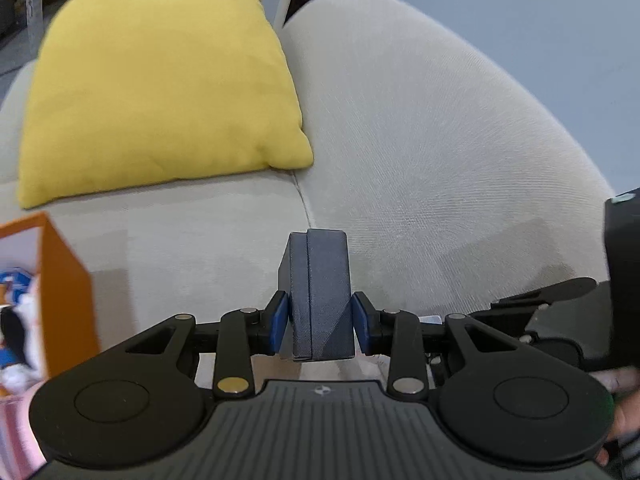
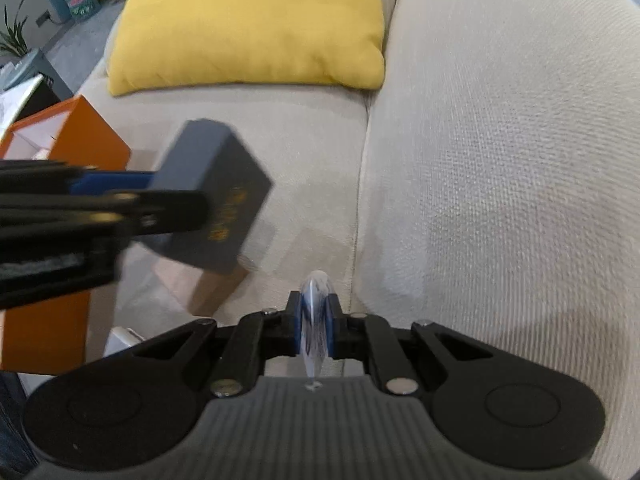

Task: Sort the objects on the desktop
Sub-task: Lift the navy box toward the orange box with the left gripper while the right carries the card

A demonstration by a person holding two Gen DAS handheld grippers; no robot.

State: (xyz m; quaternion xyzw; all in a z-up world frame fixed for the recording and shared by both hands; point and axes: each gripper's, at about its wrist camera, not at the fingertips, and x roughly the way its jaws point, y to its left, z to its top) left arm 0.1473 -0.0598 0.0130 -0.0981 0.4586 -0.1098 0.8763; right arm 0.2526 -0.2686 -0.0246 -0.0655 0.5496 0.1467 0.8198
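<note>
**Dark box and thin packet held over the sofa**

Beige sofa (image 1: pixel 420 140) fills the left wrist view, a yellow cushion (image 1: pixel 160 92) behind. The left gripper (image 1: pixel 320 320) pinches a dark blue box (image 1: pixel 320 296), its long axis pointing straight away along the fingers.

Right wrist view: the right gripper (image 2: pixel 316 328) is clamped on a thin clear packet (image 2: pixel 316 320), edge-on. The box tilts beside an orange bin (image 2: pixel 80 136).
</note>
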